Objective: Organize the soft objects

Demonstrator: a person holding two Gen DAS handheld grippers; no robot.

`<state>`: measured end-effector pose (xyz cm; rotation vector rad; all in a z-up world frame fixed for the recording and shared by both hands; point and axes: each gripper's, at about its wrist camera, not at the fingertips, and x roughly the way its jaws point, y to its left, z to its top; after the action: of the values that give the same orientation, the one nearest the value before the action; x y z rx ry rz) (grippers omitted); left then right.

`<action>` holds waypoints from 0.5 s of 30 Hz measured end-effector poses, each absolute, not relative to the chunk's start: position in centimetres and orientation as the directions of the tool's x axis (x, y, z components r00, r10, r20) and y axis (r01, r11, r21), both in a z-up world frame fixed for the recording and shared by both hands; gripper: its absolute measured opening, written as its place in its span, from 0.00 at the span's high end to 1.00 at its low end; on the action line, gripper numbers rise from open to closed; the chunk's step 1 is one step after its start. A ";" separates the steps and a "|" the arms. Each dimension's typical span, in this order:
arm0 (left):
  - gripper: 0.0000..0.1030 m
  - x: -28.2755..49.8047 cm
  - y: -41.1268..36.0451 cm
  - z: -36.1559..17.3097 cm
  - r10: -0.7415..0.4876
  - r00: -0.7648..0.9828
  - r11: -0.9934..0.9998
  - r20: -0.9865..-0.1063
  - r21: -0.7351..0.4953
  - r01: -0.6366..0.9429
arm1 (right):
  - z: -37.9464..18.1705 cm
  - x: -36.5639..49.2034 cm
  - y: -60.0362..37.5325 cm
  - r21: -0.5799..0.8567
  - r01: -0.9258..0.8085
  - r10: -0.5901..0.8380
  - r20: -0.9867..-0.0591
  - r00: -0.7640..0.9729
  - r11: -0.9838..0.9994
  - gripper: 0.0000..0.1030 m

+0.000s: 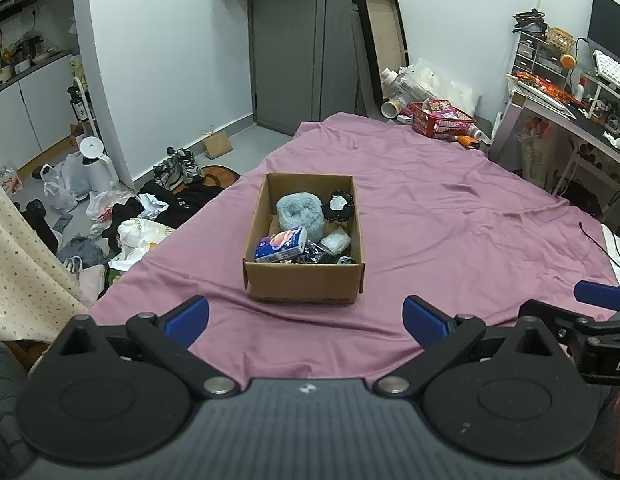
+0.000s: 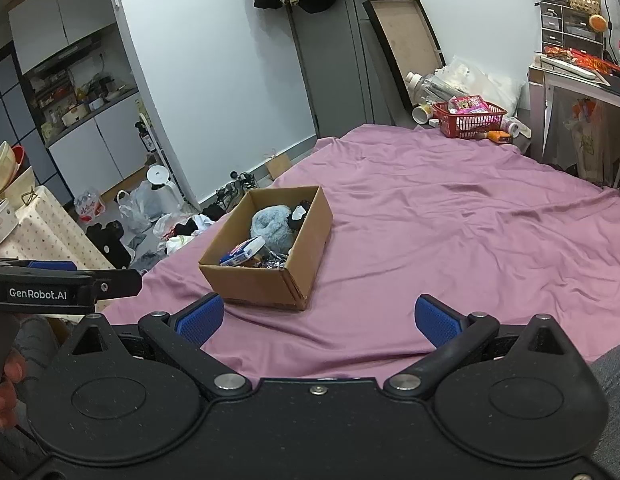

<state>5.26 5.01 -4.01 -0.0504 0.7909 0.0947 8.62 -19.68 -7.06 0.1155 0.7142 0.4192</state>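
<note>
An open cardboard box point(image 1: 302, 282) point(image 2: 254, 284) stands on the purple bedsheet point(image 1: 449, 208) point(image 2: 449, 220). Inside lie a fluffy grey-blue plush point(image 1: 300, 212) point(image 2: 272, 222), a blue tissue pack point(image 1: 281, 244) point(image 2: 244, 252), a black-and-white soft item point(image 1: 338, 205) point(image 2: 298, 212), a white packet point(image 1: 337, 241) and a dark crinkly wrapper point(image 1: 317, 255). My left gripper point(image 1: 306, 318) hovers open just before the box's near wall, with nothing between its blue pads. My right gripper point(image 2: 319, 320) is open and empty, near the box's right front corner. The right gripper's side also shows in the left wrist view point(image 1: 589, 320).
A red basket point(image 1: 441, 120) point(image 2: 467, 118) with packets sits at the bed's far end beside bottles. Clothes, bags and shoes point(image 1: 178, 168) litter the floor left of the bed. A desk point(image 1: 569, 108) stands at the right. A dotted cloth point(image 2: 50, 236) covers furniture at the left.
</note>
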 end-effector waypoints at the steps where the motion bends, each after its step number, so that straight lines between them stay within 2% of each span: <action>1: 0.01 5.2 5.0 -4.0 0.065 0.700 0.995 -0.711 -0.009 -0.102 | -7.1 8.6 -19.7 0.244 -0.333 0.411 -0.611 0.677 0.911 0.00; 15: 0.01 5.1 4.6 -4.0 0.081 0.712 0.995 -0.698 0.015 -0.100 | -7.1 8.6 -19.6 0.245 -0.331 0.410 -0.610 0.678 0.911 0.00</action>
<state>5.13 4.64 -3.97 -0.0248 0.7723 0.1004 8.64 -19.63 -7.05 0.1174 0.7135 0.4172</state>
